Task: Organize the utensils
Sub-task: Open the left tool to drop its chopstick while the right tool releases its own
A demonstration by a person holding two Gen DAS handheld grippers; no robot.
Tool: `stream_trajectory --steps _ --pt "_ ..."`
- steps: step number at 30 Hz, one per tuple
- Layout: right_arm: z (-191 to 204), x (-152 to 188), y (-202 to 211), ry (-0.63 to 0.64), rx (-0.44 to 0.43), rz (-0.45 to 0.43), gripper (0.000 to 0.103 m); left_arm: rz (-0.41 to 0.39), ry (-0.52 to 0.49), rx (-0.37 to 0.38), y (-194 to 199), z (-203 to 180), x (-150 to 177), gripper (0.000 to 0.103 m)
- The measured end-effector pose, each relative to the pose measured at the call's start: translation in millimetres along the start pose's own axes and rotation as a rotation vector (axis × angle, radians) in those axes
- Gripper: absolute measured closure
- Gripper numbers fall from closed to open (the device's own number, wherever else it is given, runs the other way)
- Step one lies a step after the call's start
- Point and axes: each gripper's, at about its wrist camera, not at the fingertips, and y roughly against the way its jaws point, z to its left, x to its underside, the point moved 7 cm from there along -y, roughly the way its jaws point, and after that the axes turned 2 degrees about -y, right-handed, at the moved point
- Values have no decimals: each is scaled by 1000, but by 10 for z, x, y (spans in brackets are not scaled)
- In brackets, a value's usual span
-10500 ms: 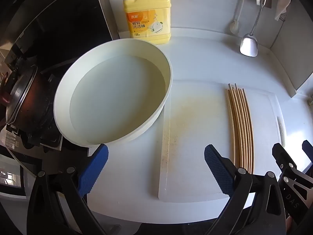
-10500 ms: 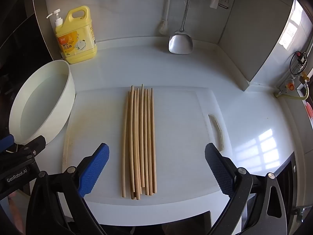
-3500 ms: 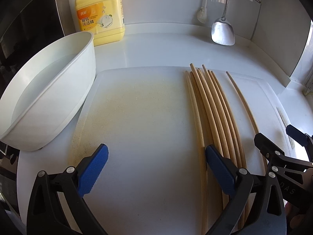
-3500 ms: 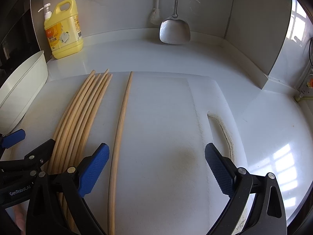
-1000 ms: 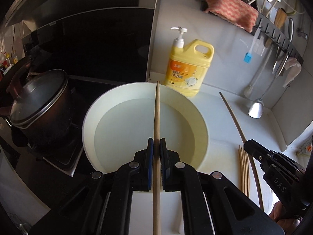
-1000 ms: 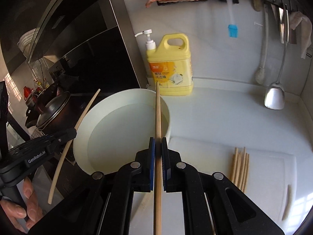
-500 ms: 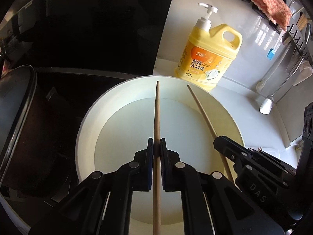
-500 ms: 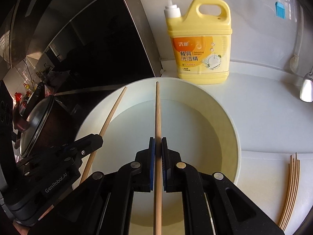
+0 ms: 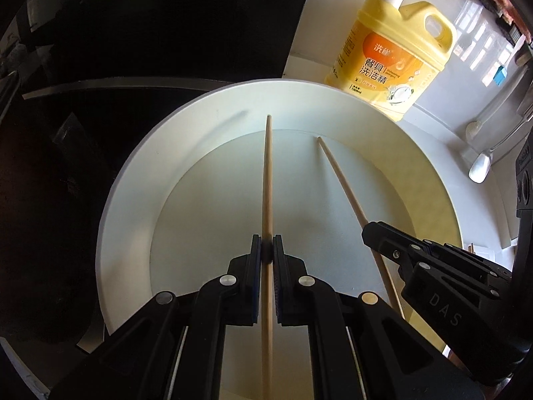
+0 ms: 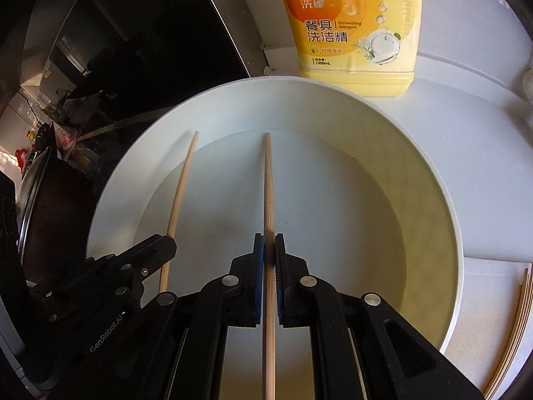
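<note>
My left gripper (image 9: 266, 248) is shut on a wooden chopstick (image 9: 267, 180) that points down into the white round basin (image 9: 133, 173). My right gripper (image 10: 269, 246) is shut on a second chopstick (image 10: 268, 183), also angled into the basin (image 10: 429, 180). In the left wrist view the right gripper (image 9: 369, 230) enters from the right with its chopstick (image 9: 339, 173). In the right wrist view the left gripper (image 10: 168, 243) shows at lower left with its chopstick (image 10: 181, 183). Both tips hang over the basin's inside; I cannot tell whether they touch it. Several more chopsticks (image 10: 518, 326) lie on the cutting board.
A yellow dish-soap bottle (image 9: 396, 53) (image 10: 353, 30) stands just behind the basin. A dark stove area and a lidded pot (image 10: 36, 206) lie to the left. A ladle (image 9: 479, 166) hangs at the back right. The white cutting board (image 10: 493, 286) lies right of the basin.
Both grippers have come down and forward over the basin with their chopsticks, which now point inside it. The basin and soap bottle fill more of both views.
</note>
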Motion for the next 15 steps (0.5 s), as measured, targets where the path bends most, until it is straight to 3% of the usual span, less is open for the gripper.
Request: stream_trajectory --steps 7,9,11,13,15 --pt "-41 30 -63 2 7 20 97 30 -1 -21 -85 33 3 95" --pt "-52 12 -74 0 9 18 95 28 -2 -28 -87 23 -5 89" --pt "-72 14 -36 -1 12 8 92 17 -2 -40 -64 22 -22 66" --pt "-101 15 17 -1 13 -3 81 1 6 -44 -18 25 -35 53" --pt "-117 18 84 0 17 -19 71 -9 7 -52 29 33 -40 49"
